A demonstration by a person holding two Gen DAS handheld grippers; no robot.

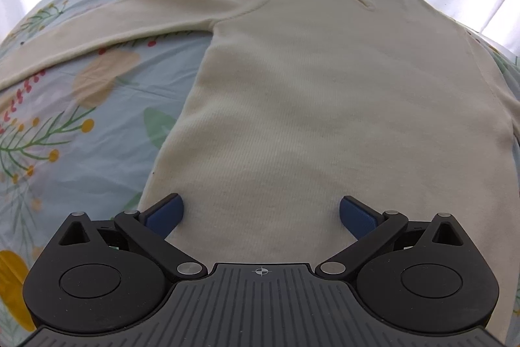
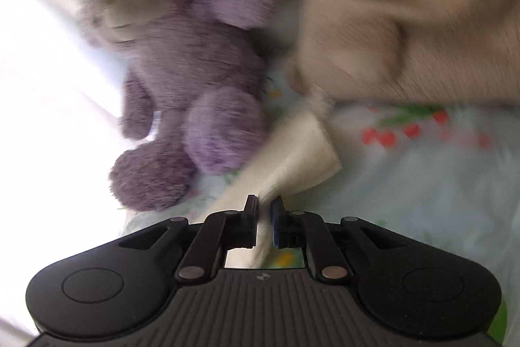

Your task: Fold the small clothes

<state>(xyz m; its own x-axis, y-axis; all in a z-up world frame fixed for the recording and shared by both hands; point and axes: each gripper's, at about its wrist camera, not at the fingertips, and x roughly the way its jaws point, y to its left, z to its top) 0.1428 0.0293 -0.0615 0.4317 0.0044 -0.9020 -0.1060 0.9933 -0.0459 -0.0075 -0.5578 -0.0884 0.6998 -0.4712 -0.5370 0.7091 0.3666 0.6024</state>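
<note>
We can read no words, numbers or brand names anywhere in either view. The only signs are two small pale marks moulded on the ribbed dark-grey gripper housings: a crosshair in a circle on the left gripper body (image 1: 262, 271), and a small, blurred emblem on the right gripper body (image 2: 262, 277) that we cannot make out.

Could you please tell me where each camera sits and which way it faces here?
Left wrist: on the left hand-held gripper, looking forward over the flat cream sweater on the floral bedsheet; its blue pads stand wide apart.
Right wrist: on the right hand-held gripper, shut on the sweater's sleeve cuff, facing a purple teddy bear; blurred.
Both views show the sweater and bedsheet.
</note>
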